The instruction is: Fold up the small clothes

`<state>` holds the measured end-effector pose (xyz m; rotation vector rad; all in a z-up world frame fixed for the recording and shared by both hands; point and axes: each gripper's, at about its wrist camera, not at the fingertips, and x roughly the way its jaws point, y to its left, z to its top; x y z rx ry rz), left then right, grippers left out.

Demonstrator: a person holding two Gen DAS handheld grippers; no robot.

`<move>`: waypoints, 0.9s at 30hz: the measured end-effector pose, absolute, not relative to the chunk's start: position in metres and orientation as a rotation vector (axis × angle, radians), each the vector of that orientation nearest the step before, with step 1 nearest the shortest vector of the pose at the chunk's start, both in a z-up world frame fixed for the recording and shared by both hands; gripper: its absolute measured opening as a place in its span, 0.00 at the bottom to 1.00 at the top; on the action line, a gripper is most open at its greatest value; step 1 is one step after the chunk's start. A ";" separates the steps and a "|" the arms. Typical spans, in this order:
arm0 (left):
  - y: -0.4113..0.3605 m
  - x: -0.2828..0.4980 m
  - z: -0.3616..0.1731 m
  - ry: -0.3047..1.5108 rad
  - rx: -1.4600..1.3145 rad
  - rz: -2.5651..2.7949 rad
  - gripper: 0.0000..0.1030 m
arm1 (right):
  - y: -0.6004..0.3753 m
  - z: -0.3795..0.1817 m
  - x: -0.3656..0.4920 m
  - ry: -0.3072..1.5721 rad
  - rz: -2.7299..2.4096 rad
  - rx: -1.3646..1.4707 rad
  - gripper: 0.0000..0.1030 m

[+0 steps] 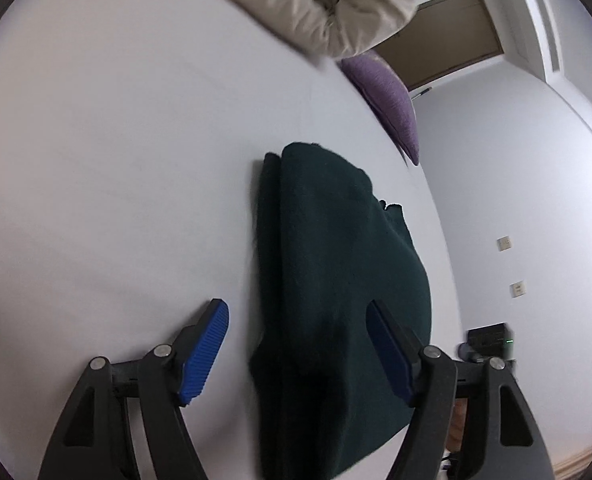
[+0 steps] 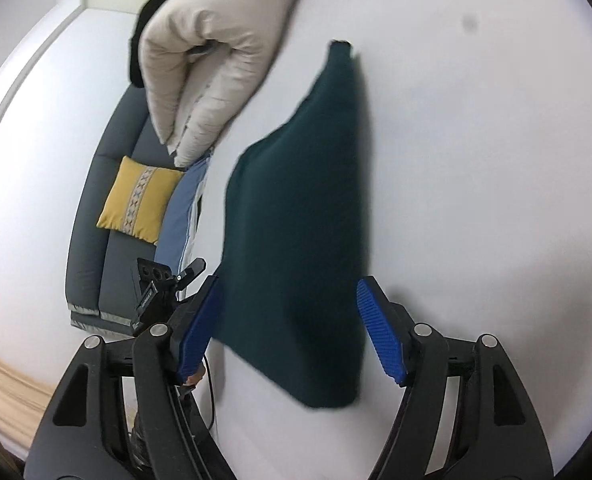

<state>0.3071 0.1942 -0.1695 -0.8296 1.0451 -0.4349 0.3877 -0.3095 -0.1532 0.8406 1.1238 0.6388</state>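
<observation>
A dark green cloth (image 1: pixel 335 260) lies folded into a long strip on the white surface (image 1: pixel 116 180). My left gripper (image 1: pixel 299 344) hangs open over its near end; the left pad (image 1: pixel 208 352) is clear of the fabric and the right pad (image 1: pixel 387 356) stands over it. In the right wrist view the same green cloth (image 2: pixel 296 220) runs away from me between the fingers of my right gripper (image 2: pixel 290 332), which is open. Its right pad (image 2: pixel 379 332) is apart from the cloth, and its left pad (image 2: pixel 198 332) is at the cloth's edge.
A beige padded garment (image 1: pixel 327 4) (image 2: pixel 208 72) lies at the far side of the surface, with a purple cushion (image 1: pixel 391 104) beside it. Past the surface's edge stand a grey sofa (image 2: pixel 92 220) with a yellow cushion (image 2: pixel 140 200), blue fabric (image 2: pixel 180 216) and a black device (image 2: pixel 156 284).
</observation>
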 end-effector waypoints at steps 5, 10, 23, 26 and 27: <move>0.192 0.330 -0.180 1.091 -0.897 -0.466 0.72 | -0.291 -0.177 0.412 1.157 0.648 0.916 0.66; 0.181 0.344 -0.183 1.134 -0.909 -0.513 0.71 | -0.276 -0.183 0.424 1.166 0.671 0.883 0.67; 0.156 0.344 -0.190 1.182 -0.925 -0.508 0.27 | -0.253 -0.184 0.424 1.224 0.594 0.756 0.44; 0.147 0.334 -0.166 1.165 -0.832 -0.484 0.26 | -0.249 -0.167 0.413 1.185 0.574 0.703 0.38; 0.144 0.329 -0.157 1.157 -0.812 -0.489 0.25 | -0.246 -0.160 0.411 1.178 0.569 0.691 0.37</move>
